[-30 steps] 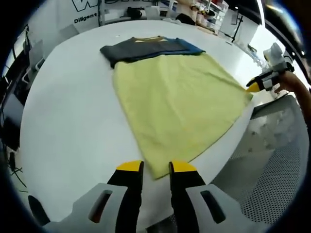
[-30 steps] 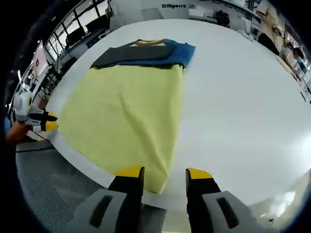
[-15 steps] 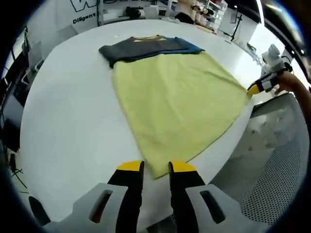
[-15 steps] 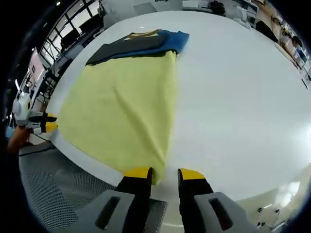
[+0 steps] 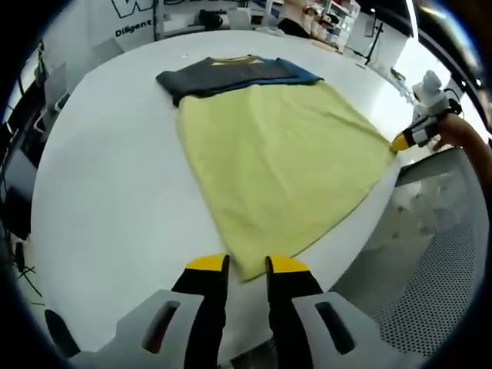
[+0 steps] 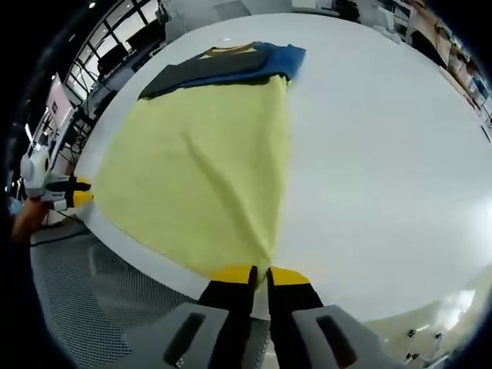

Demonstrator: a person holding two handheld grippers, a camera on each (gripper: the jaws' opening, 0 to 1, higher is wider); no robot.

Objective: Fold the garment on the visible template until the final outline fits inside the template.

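I see my right gripper [image 6: 260, 274] jaws pinching the yellow garment [image 6: 196, 173] corner at 6 o'clock; left gripper [image 5: 237, 264] jaws slightly spread at the opposite corner, matte white worktop [image 5: 108, 177].

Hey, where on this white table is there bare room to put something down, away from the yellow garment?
The round white table is bare along one long edge of the yellow fabric garment, and bare on its other side too. It is crowded at the far end, by the dark grey and blue folded cloth, and at the near corners by both grippers.
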